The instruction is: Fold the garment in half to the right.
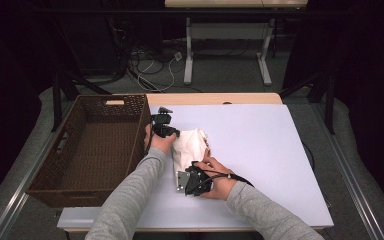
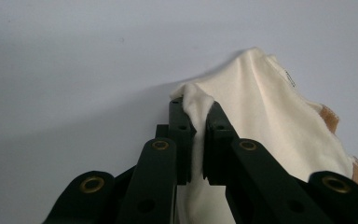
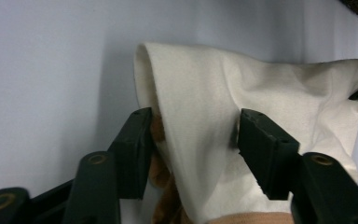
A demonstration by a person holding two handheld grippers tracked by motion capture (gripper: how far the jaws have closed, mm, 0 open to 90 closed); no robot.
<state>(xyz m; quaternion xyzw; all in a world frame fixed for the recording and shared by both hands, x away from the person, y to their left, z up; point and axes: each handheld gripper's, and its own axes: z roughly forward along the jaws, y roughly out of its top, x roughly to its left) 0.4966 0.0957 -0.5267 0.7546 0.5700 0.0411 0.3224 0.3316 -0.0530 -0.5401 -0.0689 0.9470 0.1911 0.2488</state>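
Basket (image 1: pixel 95 150) sits just left of cloth (image 1: pixel 190 145) pinched by left tool (image 1: pixel 166 131).

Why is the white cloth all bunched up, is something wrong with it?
Nothing looks damaged or spilled. The white cloth is rumpled because the left claw is shut on a pinched fold of it, while the right claw sits open around another fold. The brown basket stands straight beside it.

empty brown wicker basket (image 1: pixel 87 150) at table's (image 1: pixel 260 150) left edge.
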